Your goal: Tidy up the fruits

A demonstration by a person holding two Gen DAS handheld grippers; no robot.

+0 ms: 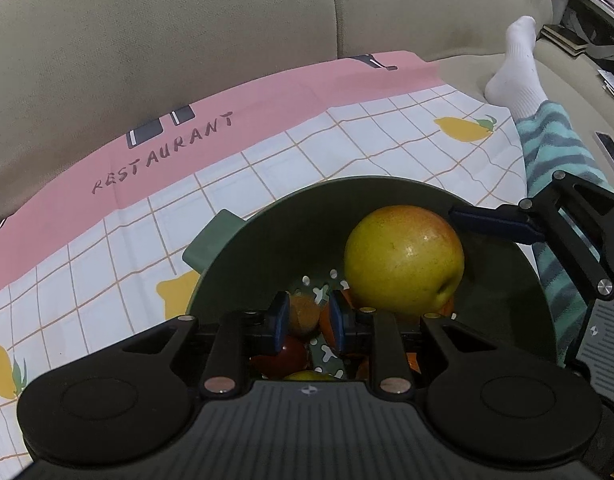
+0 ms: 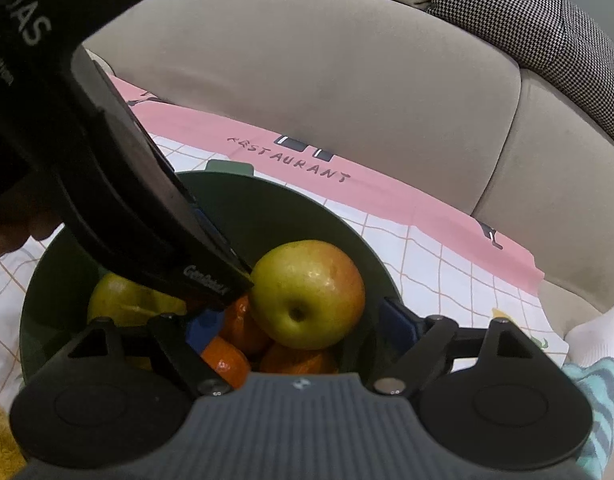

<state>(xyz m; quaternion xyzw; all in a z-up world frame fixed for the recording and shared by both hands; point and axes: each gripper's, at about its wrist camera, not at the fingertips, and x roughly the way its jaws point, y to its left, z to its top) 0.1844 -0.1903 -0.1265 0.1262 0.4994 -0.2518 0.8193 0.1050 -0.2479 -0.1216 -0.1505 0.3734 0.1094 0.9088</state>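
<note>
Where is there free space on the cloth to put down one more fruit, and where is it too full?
Free: the checked cloth between the green bowl and the pink RESTAURANT band, and left of the bowl. Crowded: inside the bowl, with the big apple, oranges and both grippers over it.

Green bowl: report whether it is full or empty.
Partly full. The green bowl holds a large yellow-green apple on top of oranges, with another yellow-green fruit beside them; its upper wall is bare.
</note>
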